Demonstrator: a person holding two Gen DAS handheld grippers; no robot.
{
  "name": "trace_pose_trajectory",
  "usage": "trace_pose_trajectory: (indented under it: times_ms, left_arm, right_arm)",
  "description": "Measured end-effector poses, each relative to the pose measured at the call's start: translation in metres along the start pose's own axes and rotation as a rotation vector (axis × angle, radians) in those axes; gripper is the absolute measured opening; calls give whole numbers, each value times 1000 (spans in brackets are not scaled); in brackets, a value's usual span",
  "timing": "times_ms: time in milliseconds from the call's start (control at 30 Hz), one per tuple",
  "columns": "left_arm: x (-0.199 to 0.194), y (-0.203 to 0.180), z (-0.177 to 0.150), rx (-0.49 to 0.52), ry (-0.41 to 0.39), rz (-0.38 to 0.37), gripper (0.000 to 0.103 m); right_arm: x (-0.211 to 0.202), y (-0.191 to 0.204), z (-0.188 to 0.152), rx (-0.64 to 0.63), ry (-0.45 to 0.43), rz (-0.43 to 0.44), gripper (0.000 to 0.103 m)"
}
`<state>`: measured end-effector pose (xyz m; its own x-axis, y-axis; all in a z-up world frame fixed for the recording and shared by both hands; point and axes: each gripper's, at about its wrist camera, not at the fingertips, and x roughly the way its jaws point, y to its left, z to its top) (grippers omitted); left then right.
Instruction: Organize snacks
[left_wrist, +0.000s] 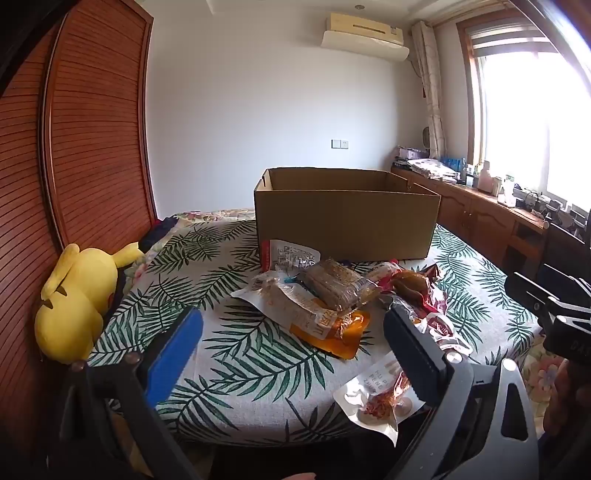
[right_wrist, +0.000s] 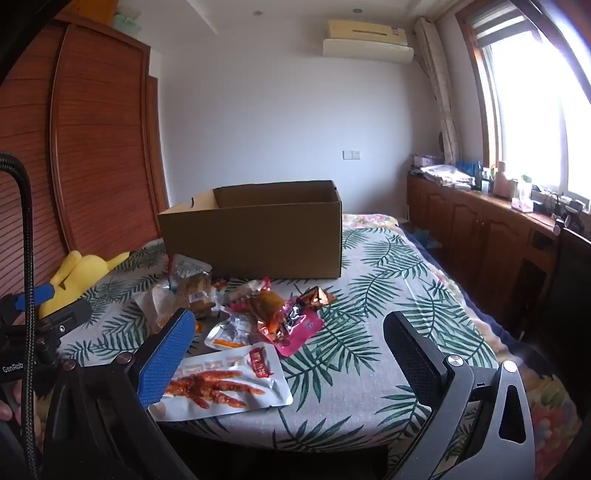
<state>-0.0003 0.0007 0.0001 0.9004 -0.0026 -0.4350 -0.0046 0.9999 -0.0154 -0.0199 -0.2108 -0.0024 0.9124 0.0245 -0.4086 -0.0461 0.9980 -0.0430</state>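
A pile of snack packets (left_wrist: 332, 295) lies on the leaf-print cloth in front of an open cardboard box (left_wrist: 347, 218). The pile and box also show in the right wrist view, snacks (right_wrist: 258, 314) and box (right_wrist: 255, 230). A chicken-feet packet (right_wrist: 221, 384) lies nearest, by the front edge; it shows in the left wrist view (left_wrist: 380, 398) too. My left gripper (left_wrist: 293, 332) is open and empty, above the cloth short of the pile. My right gripper (right_wrist: 290, 336) is open and empty, right of the chicken-feet packet.
A yellow plush toy (left_wrist: 74, 299) lies at the left edge against a wooden slatted wardrobe (left_wrist: 85, 140). A wooden cabinet with clutter (right_wrist: 480, 221) runs under the window at right. The leaf-print cloth (right_wrist: 388, 280) stretches right of the box.
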Motion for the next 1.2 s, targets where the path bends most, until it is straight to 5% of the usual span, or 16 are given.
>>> trace_pose_trajectory:
  times_ms: [1200]
  left_arm:
    - [-7, -2, 6, 26, -23, 4, 99]
  right_arm:
    - [-2, -1, 1, 1, -13, -9, 103]
